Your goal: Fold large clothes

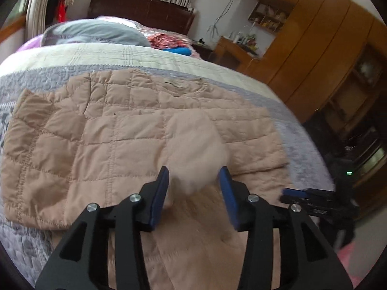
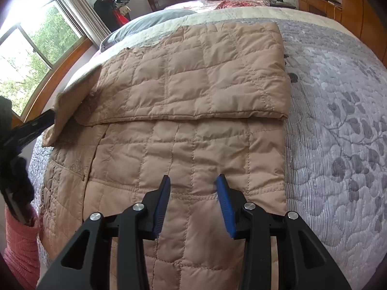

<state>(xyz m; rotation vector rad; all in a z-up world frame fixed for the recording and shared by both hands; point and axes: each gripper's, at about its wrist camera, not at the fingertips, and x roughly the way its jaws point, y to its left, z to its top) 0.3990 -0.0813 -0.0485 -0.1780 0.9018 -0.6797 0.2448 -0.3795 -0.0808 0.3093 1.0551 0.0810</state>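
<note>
A tan quilted jacket (image 2: pixel 188 91) lies flat on the bed, its upper part folded over the lower part; it also shows in the left wrist view (image 1: pixel 101 125). My left gripper (image 1: pixel 194 172) is open, and a blurred, puffy bit of the jacket (image 1: pixel 196 145) sits loose between its blue pads. It hovers over the jacket's near edge. My right gripper (image 2: pixel 193 181) is open and empty, low over the jacket's lower hem. The right gripper also shows at the right of the left wrist view (image 1: pixel 312 198). The left gripper shows at the left edge of the right wrist view (image 2: pixel 36 123), by the jacket's folded corner.
The bed has a grey-lilac quilted spread (image 2: pixel 338 125). A grey pillow (image 1: pixel 96 33) and loose red and blue clothes (image 1: pixel 174 44) lie near the dark headboard (image 1: pixel 145 12). Wooden wardrobes (image 1: pixel 314 48) stand to the right, a window (image 2: pixel 29 48) to the left.
</note>
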